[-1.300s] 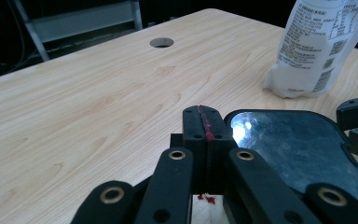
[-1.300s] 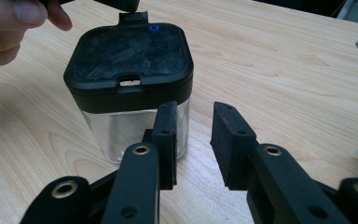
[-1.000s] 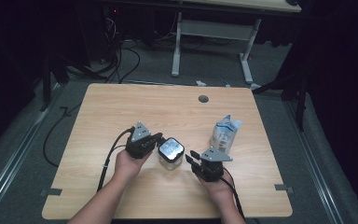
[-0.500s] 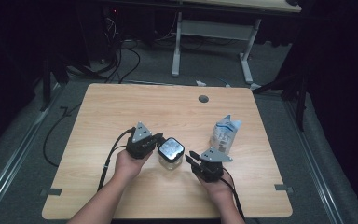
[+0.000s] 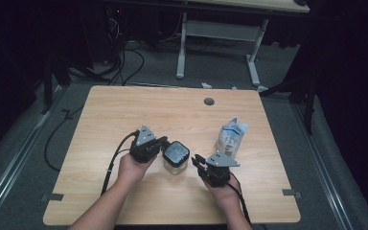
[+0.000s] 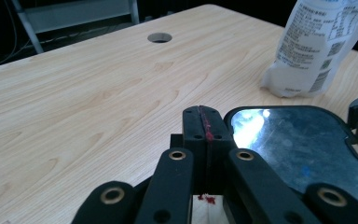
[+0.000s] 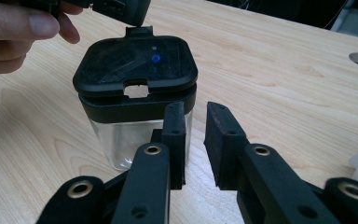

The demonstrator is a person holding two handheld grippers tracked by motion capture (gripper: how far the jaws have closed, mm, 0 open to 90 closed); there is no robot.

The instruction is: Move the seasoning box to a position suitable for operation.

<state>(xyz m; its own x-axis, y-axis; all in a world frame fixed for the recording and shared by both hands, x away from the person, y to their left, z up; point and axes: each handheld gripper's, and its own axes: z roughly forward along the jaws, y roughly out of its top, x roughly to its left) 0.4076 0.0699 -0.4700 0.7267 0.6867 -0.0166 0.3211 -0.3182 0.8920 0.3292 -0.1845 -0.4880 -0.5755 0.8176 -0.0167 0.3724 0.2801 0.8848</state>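
Tabletop (image 5: 124,115) layout unchanged from a second ago: jar (image 5: 175,157) sits near the front edge, centre, white bag (image 5: 232,138) toward the right edge. Left gripper (image 5: 159,145) is clenched empty beside the jar lid; right gripper (image 5: 197,162) has been narrowing, a small gap left, nothing between the jaws, just beside the jar.

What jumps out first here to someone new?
The clear jar with a square black lid stands at the near middle of the wooden table, flanked by both grippers. The left gripper, jaws shut, sits at the lid's left edge; the right gripper points at the jar from the right, its jaws just closing with nothing between them. A white plastic pouch stands upright further back on the right.
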